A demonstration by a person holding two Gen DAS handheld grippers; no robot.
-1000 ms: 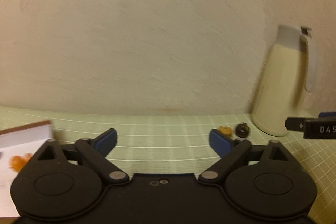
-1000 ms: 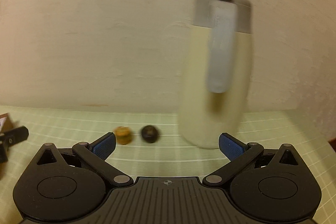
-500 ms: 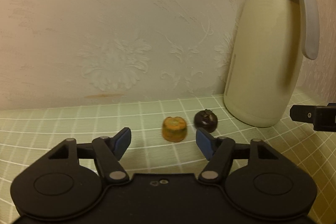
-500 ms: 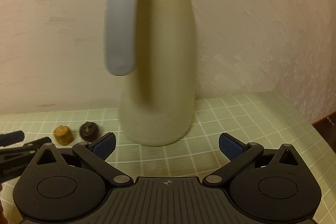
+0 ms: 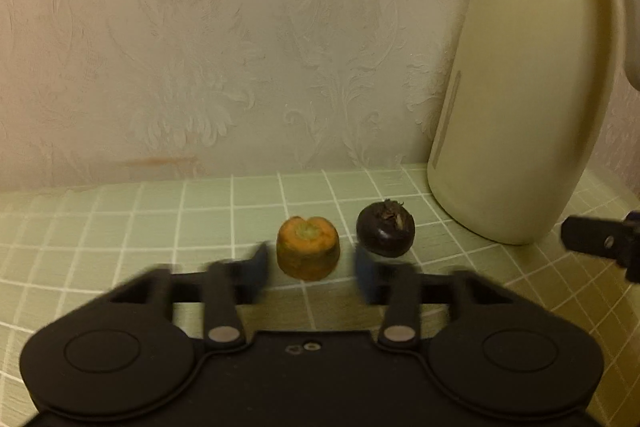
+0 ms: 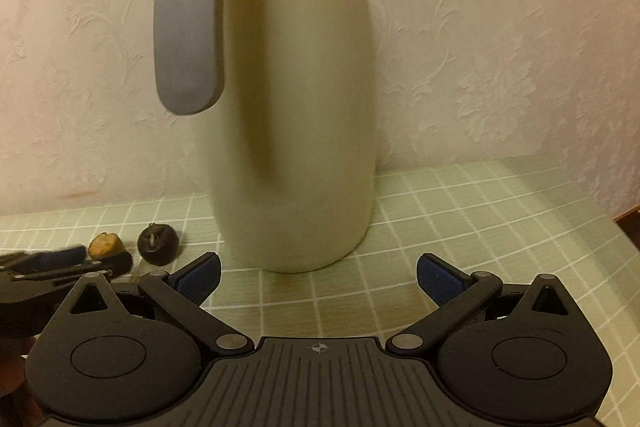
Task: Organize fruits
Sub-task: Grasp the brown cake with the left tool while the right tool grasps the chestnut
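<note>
Nearby, jug (image 5: 520,99) beside dark fruit (image 5: 385,229)

- Both views are dim and warm, with a yellowish indoor cast and soft grain.
- Fisheye bending curves the tablecloth (image 5: 120,227) grid lines, and dark corners round off each frame.
- In the left view the left gripper (image 5: 310,269) fingertips are smeared by motion blur, while the orange piece (image 5: 309,247) and dark fruit (image 5: 385,229) are fairly sharp.
- The dark fruit casts a soft, short shadow on the cloth.
- In the right view the jug (image 6: 296,99) is blurred sideways; its handle edges are soft.
- The right gripper (image 6: 318,277) is crisp there.
- The embossed wall (image 6: 500,47) shows low relief, without glare.
</note>
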